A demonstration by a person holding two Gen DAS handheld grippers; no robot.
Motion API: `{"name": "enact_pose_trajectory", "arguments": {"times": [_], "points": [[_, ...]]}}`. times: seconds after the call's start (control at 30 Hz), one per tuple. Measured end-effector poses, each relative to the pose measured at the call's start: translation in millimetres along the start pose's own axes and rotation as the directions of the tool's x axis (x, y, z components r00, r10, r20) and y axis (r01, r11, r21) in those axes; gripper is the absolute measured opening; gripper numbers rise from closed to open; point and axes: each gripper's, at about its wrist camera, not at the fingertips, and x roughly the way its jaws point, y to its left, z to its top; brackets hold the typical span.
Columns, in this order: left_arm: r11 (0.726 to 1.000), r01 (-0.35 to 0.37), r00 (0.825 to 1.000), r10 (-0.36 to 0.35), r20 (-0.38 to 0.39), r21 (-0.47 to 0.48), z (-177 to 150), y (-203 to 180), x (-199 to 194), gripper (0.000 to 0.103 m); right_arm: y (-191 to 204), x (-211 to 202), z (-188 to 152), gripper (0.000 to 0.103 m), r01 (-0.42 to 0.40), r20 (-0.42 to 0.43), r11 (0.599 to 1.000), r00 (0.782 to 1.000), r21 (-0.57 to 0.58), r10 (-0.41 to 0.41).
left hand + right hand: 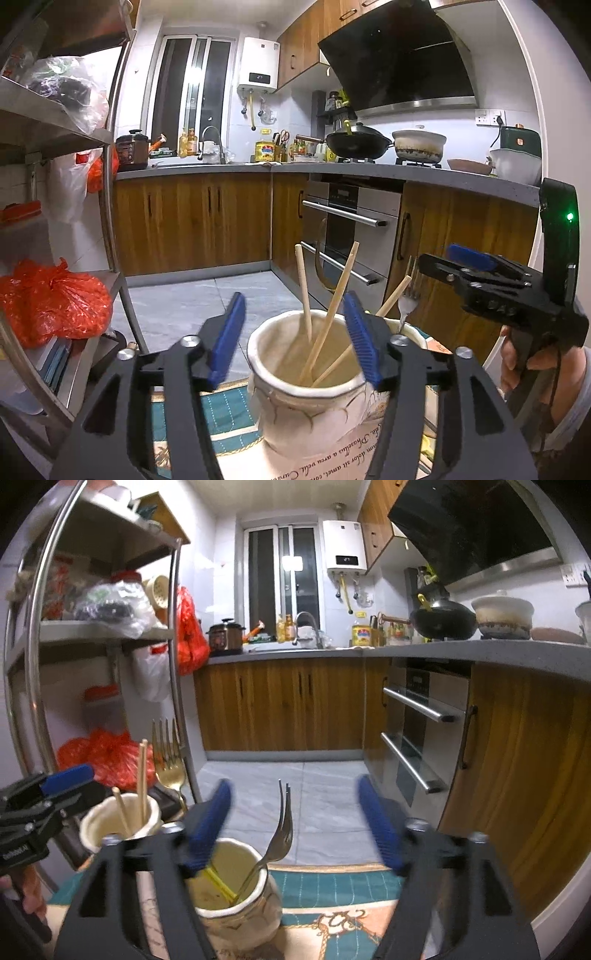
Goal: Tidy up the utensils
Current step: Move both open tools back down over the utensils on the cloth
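1. Left gripper [295, 341]: jaws spread wide, holding nothing, hovering over the chopstick jar [306, 384]. Right gripper [295, 823]: also spread, empty, over the fork jar [232, 878].
2. Location: both jars stand side by side on the patterned cloth [332, 893], near its far edge, floor right beyond.
3. Chopstick jar holds three chopsticks [334, 306], all leaning. Fork jar holds a silver fork [277, 834] and a yellow-handled piece. A gold fork [168, 760] stands behind them; can't tell what it sits in.
4. Risk: left blue pad [360, 339] sits just beside the jar rim. A descent off-centre likely knocks the rim and tips the jar toward the edge.
5. Risk: leaning chopsticks cross; closing on one may drag the others out.
6. Risk: grippers are close together, so simultaneous moves could collide.
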Motion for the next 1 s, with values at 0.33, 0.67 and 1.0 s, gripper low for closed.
{"name": "enact_pose_trajectory", "arguments": {"times": [0.33, 0.67, 1.0], "points": [[0.998, -0.053, 0.998, 0.054, 0.027, -0.034, -4.3, -0.6, -28.0, 0.097, -26.1, -31.0, -2.4, 0.098, -0.016, -0.035, 0.996, 0.999, 0.092, 0.02], [1.0, -0.021, 0.998, 0.021, -0.054, -0.006, -24.3, -21.7, -47.1, 0.097, -37.0, -47.1, -34.1, 0.098, 0.011, -0.168, 0.994, 0.986, 0.112, 0.008], [1.0, -0.013, 0.99, 0.013, -0.138, -0.005, -52.9, -35.5, -71.0, 0.097, -24.2, -67.2, -66.5, 0.098, -0.008, -0.267, 0.999, 0.964, 0.039, 0.018]]}}
